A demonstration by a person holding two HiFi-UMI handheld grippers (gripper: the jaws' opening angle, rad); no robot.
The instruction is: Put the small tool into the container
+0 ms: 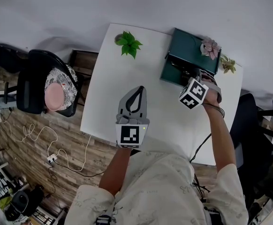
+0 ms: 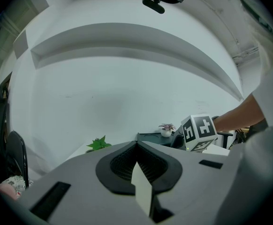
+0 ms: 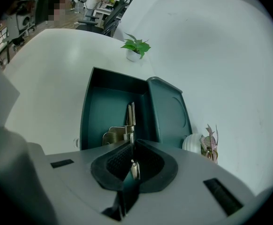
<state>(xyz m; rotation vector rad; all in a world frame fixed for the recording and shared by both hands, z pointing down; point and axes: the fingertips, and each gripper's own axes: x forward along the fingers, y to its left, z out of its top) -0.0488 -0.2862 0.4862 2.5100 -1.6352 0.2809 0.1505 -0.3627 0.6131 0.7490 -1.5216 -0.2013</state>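
Small tool [image 3: 131, 118], metal, is pinched by 1 thin end in the closed right gripper [image 3: 132, 149], at frame centre over the open container [image 3: 99, 111]. Judged light, stiff and slippery. Left gripper [image 2: 137, 146] is closed on nothing.

The dark green rectangular plastic container [image 1: 171, 67] stands open near the far right corner of the white rectangular table [image 1: 103, 111], its lid [image 3: 168, 110] lying on its far side. Just beyond the lid stands a pink-leaved potted plant [image 1: 210, 47]. Right of the container is a small green potted plant [image 1: 228, 63], and well to its left a leafy green potted plant [image 1: 128, 43]. The right gripper [image 3: 132, 145] is above the container's near edge, with the small metal tool [image 3: 131, 114] between its jaws over the open compartment. The left gripper [image 1: 140, 89] is left of the container, nearer the person.
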